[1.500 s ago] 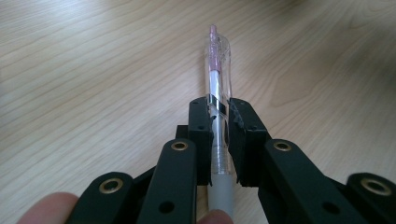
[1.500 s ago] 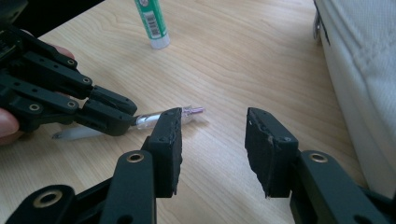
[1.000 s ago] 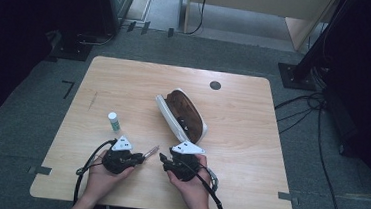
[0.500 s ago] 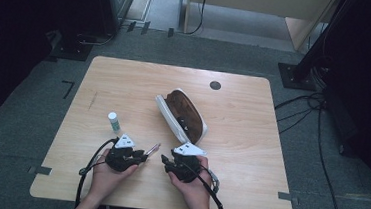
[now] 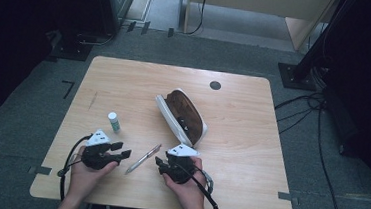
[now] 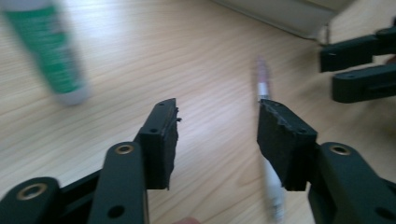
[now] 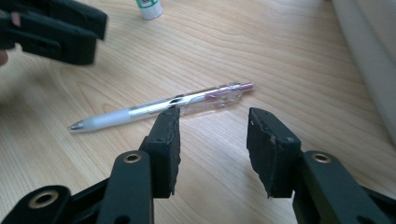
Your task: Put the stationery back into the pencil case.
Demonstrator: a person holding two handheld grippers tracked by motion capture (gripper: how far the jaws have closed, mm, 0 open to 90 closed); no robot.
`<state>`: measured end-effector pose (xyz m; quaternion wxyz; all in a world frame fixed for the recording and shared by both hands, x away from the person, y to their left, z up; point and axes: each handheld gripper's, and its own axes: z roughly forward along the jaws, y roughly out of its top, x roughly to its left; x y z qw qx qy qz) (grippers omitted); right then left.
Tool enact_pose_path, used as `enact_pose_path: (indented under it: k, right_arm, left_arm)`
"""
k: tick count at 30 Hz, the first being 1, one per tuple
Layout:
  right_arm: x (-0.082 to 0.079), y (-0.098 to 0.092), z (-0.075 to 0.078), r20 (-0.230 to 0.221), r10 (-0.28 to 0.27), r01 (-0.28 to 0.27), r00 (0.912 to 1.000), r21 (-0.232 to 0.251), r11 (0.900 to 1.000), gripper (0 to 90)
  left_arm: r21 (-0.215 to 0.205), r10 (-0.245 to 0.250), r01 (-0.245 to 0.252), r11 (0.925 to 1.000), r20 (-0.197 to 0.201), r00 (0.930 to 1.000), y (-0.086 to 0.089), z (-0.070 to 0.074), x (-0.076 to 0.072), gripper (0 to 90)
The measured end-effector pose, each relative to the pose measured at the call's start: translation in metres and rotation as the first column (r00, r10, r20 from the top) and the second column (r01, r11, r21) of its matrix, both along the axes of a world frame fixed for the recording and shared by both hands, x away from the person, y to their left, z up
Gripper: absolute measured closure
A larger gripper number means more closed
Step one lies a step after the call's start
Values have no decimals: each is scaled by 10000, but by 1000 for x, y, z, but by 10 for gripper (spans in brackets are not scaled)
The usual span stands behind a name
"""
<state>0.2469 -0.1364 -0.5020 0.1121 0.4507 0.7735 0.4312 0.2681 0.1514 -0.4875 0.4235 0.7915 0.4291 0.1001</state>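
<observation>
Pen down, case not yet loaded

Pen (image 5: 142, 158) lies flat on table (image 5: 249, 154), lower centre of high view, between both grippers & touching neither. Left gripper (image 5: 121, 151) sits lower left; its jaws have just been opening, nothing between them. In left gripper view pen (image 6: 266, 140) runs past right-hand pad, not pinched. Right gripper (image 5: 159, 163) is lower centre, jaws partly apart & empty; in right gripper view pen (image 7: 161, 107) lies just ahead of its pads. Pencil case (image 5: 182, 117) is unzipped mid-frame, upper right of pen. Glue stick (image 5: 114, 121) stands upper left of left gripper. Judgement: pen set loose; probably right gripper takes it next, then into case, glue stick after. Most work left.
</observation>
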Motion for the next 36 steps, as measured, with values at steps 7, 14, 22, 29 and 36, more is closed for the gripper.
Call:
enact_pose_path:
  k: [7,14,22,29,36]
  right_arm:
    - [1,10,-3,-133,-343,346,9993,190,9992,446]
    - [3,24,-4,-185,-1003,1006,9948,156,9948,322]
    - [10,41,-11,-875,-1866,1853,9785,-226,9824,138]
    - [13,57,-14,-773,-2542,2509,9641,-507,9667,117]
    - [12,72,-16,-416,-2789,2744,9594,-899,9574,118]
  left_arm:
    - [721,1288,-1293,9890,111,9916,39,-6,4,353]
    - [1092,2403,-2373,9653,-151,9706,68,-15,11,212]
    - [1851,2714,-2617,9472,-290,9620,68,-24,15,52]
    - [1906,2842,-2745,9425,-252,9584,67,-25,16,36]
    - [2417,2932,-2862,9272,70,9560,62,-27,16,36]
